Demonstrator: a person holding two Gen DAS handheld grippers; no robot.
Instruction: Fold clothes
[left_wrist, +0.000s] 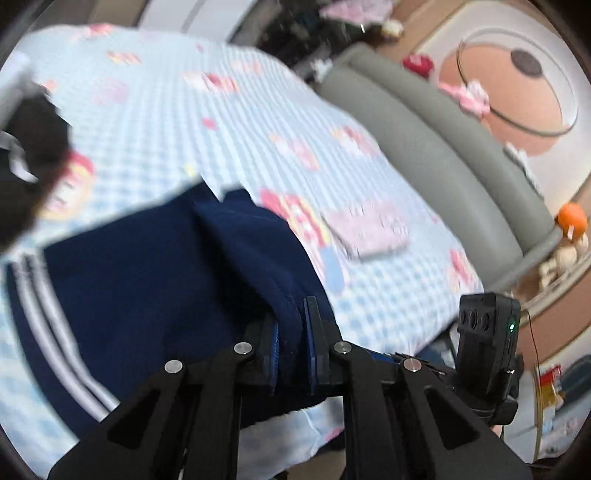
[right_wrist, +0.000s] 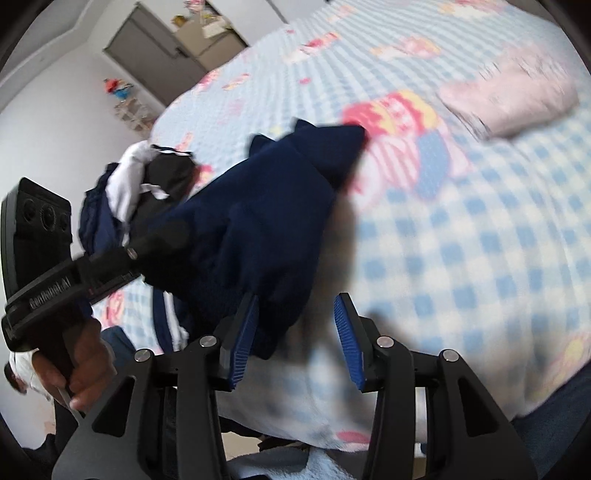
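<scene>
A navy garment (left_wrist: 155, 280) with white side stripes lies half lifted on the blue checked bed sheet (left_wrist: 177, 110). My left gripper (left_wrist: 291, 314) is shut on a raised fold of it, with cloth squeezed between the blue pads. In the right wrist view the same navy garment (right_wrist: 266, 206) hangs bunched in front of my right gripper (right_wrist: 297, 301). That gripper is open, and the cloth's lower edge brushes its left pad (right_wrist: 243, 339). A hand (right_wrist: 88, 362) holds the left gripper's handle at the left.
A folded pink cloth (left_wrist: 365, 229) lies on the sheet to the right of the garment, seen also as the pink cloth (right_wrist: 509, 99). A pile of dark and white clothes (right_wrist: 140, 184) sits at the bed's far side. A grey padded bed frame (left_wrist: 424, 136) runs along the right.
</scene>
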